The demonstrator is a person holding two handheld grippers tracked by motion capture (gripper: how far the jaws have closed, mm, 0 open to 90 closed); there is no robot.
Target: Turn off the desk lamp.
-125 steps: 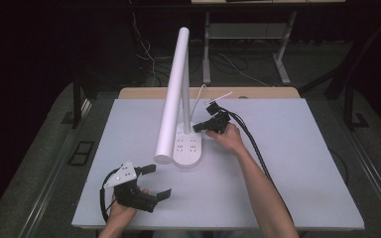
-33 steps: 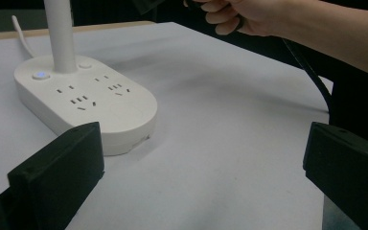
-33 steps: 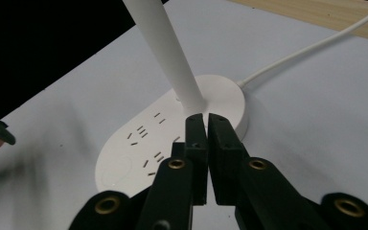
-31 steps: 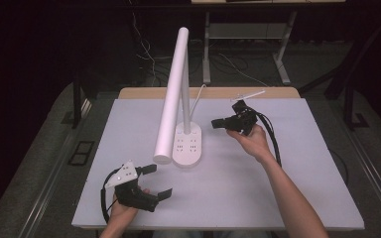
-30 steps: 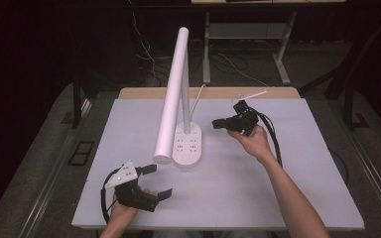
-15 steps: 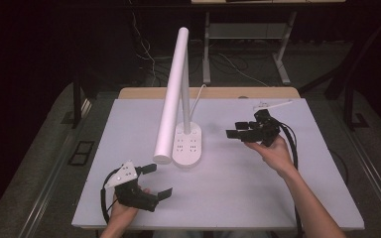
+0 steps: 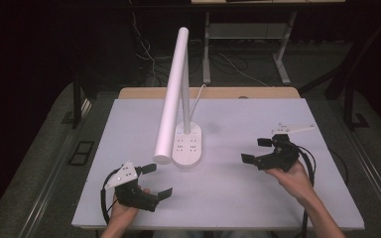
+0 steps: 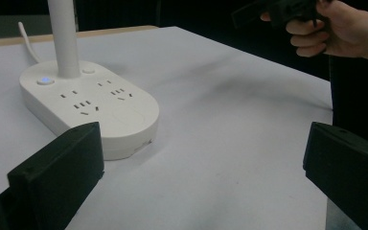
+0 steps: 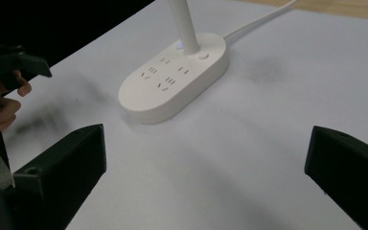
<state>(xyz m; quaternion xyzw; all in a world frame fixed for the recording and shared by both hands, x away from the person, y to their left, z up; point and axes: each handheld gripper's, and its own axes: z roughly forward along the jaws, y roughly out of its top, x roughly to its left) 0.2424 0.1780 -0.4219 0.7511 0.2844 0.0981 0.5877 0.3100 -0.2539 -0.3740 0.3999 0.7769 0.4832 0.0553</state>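
White oval plastic lamp base w/ sockets (image 7: 187, 145) stands mid-bench (image 7: 228, 198). Right hand-held gripper (image 7: 258, 150) is well apart to its right, jaws just opened wide, nothing between. Left hand-held gripper (image 7: 157, 180) sits near-front, also open, empty.

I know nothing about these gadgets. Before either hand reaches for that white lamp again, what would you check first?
1. Right gripper jaws open, nothing between them: ok.
2. Left gripper jaws open and empty: ok.
3. Desk lamp upright, its base flat on the table: ok.
4. Both grippers apart from the lamp: ok.
5. Blue light on the base's button: ok.
6. Lamp head lit: cannot tell.
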